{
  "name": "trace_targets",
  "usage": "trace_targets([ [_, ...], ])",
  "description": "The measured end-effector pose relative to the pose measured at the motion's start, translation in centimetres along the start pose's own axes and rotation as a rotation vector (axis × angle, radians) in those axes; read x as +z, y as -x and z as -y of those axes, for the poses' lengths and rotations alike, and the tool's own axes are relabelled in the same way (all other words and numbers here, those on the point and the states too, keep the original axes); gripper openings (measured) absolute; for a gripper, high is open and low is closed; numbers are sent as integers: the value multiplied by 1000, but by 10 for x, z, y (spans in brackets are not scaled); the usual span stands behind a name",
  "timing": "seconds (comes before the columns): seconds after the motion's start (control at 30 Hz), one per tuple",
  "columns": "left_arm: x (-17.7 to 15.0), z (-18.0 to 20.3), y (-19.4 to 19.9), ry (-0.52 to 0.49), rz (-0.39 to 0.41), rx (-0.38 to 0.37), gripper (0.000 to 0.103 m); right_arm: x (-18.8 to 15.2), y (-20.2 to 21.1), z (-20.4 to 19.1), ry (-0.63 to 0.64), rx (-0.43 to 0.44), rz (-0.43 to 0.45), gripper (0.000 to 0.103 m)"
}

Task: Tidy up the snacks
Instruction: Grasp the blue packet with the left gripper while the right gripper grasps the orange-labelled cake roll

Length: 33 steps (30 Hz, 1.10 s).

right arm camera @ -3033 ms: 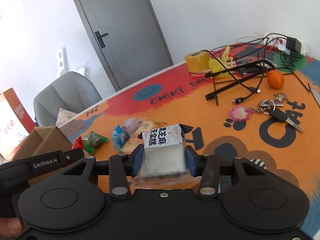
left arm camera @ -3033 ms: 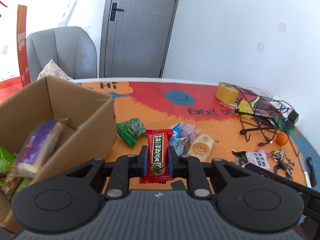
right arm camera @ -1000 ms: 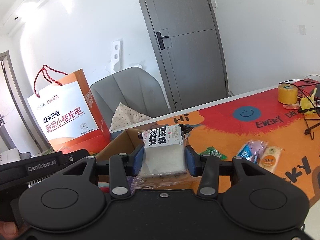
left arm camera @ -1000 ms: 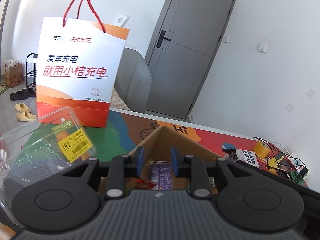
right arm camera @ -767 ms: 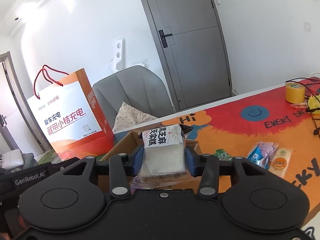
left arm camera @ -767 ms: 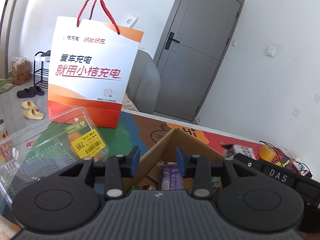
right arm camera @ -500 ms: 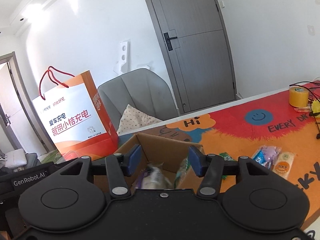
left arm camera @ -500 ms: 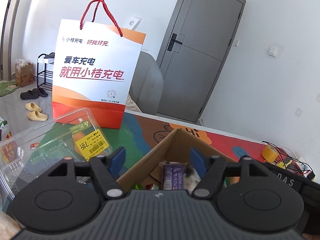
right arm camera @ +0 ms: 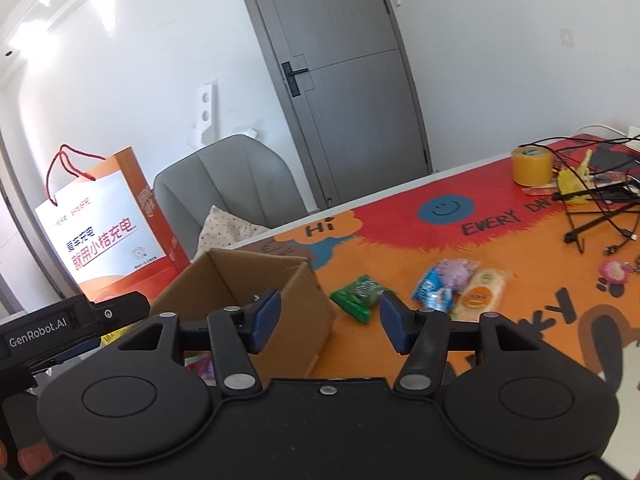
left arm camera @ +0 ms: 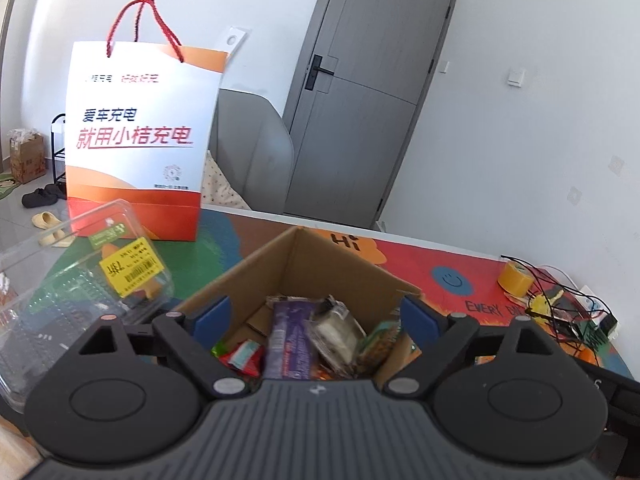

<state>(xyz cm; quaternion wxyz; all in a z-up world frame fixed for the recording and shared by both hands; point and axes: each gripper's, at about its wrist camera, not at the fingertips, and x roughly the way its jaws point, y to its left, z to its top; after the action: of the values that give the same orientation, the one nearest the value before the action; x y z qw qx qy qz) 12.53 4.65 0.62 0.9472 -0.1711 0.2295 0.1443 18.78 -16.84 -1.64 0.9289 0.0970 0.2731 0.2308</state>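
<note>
Grippers empty over the box

Jaws opening on our left gripper [left arm camera: 314,314] and right gripper [right arm camera: 328,320], nothing between them. Below, snacks [left arm camera: 304,340] pile inside the cardboard box [left arm camera: 320,256]; beyond, three packets [right arm camera: 440,286] lie on the table [right arm camera: 400,240].

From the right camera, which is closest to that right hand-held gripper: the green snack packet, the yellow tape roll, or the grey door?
1. Green snack packet, on the table just ahead of the right hand-held gripper, whose jaws are opening, empty.
2. Yellow tape roll, far right of the table.
3. Grey door, in the wall behind.
</note>
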Motion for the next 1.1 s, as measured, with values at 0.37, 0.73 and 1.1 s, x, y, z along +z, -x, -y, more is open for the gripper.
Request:
trace_targets([
  [0.37,-14,49,2,-68,-15,-45,93,-3,21,48,-53,-45,11,60],
  [0.73,-24,94,-10,-134,-33,-104,93,-5,34,92,-114,-84,29,60],
  [1.1,-27,121,-47,-132,-70,-72,92,-2,18,127,-234,-70,-2,60],
])
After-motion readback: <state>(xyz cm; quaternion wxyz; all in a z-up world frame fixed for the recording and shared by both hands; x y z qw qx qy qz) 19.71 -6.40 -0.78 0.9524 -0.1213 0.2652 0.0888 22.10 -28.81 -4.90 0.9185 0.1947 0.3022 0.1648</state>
